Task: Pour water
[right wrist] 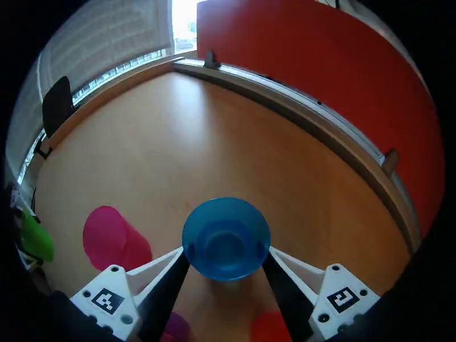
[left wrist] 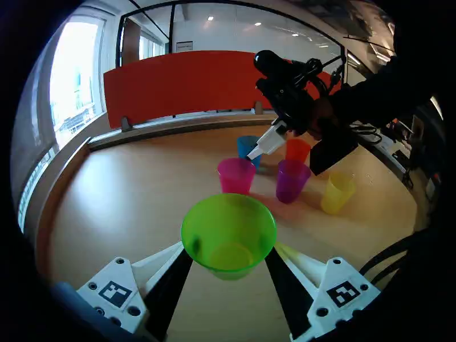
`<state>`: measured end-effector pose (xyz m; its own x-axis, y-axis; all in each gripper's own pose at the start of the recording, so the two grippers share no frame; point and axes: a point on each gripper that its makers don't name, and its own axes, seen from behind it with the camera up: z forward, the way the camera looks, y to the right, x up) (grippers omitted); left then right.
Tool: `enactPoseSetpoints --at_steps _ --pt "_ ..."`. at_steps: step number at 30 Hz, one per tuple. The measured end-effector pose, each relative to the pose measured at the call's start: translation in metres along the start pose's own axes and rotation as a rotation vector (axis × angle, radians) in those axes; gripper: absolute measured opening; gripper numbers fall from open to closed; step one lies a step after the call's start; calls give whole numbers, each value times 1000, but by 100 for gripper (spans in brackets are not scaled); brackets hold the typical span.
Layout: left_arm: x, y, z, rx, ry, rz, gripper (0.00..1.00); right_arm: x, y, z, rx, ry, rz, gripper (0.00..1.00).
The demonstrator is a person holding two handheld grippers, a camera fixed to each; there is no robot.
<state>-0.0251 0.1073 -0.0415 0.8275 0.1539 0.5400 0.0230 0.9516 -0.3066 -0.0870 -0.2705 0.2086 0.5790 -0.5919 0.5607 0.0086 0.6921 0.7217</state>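
**Item 1.** Translucent green plastic cup (left wrist: 229, 233), tapered, wide at the rim.
- Location: nearest the camera in the left gripper view, apparently raised clear of the pale wooden table (left wrist: 131, 194).
- Hold: the left gripper (left wrist: 229, 251) is closed on it, one finger against each side below the rim.
- Contents: cannot tell whether it holds water.

**Item 2.** Translucent blue plastic cup (right wrist: 226, 236), same form.
- Hold: the right gripper (right wrist: 226, 255) clamps it, a finger pressing each flank.
- Location: cannot tell whether it stands on the table or hangs above it.
- Contents: not discernible.

**Item 3.** Further cups of the same form, grouped close together on the table beyond the green one.
- Pink plastic cup (left wrist: 235, 175)
- Purple plastic cup (left wrist: 291, 180)
- Orange plastic cup (left wrist: 297, 150)
- Yellow plastic cup (left wrist: 336, 192)

A red partition panel (left wrist: 182, 80) stands along the far table edge.

**Handling (judged).**
- The cups look light, thin-walled and smooth, and are likely to flex under a hard squeeze.
- The taper may let a cup slide between the fingers.
- The best hold is probably on the upper wall, just under the rim, with moderate pressure.
- They are not fragile. Spilling is the main hazard, and the weight would shift as water moves.
- The neighbouring cups would tip easily if knocked.

**Markings.**
- No brand, label or lettering is visible on any cup.
- Black-and-white square marker patterns (left wrist: 115, 293) sit on the gripper fingers. They are patterns, not readable text.
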Motion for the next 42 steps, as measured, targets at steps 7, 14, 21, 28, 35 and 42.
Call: enactPoseSetpoints --at_steps 7,14,21,28,35,42 --pt "3 1 1 -2 3 8 81 3 -1 -3 10 41 -9 86" --pt "7 2 2 -3 6 20 82 15 -5 -8 21 107 -11 86" --pt "13 2 1 -4 15 28 81 32 -11 -27 24 196 7 86" --pt "24 4 -1 -7 31 46 81 49 -14 -61 15 291 49 86" --pt "36 8 -6 -14 48 65 81 67 -18 -110 -2 395 67 86" --pt "46 13 -14 -20 64 81 81 84 -20 -163 -25 498 66 86"
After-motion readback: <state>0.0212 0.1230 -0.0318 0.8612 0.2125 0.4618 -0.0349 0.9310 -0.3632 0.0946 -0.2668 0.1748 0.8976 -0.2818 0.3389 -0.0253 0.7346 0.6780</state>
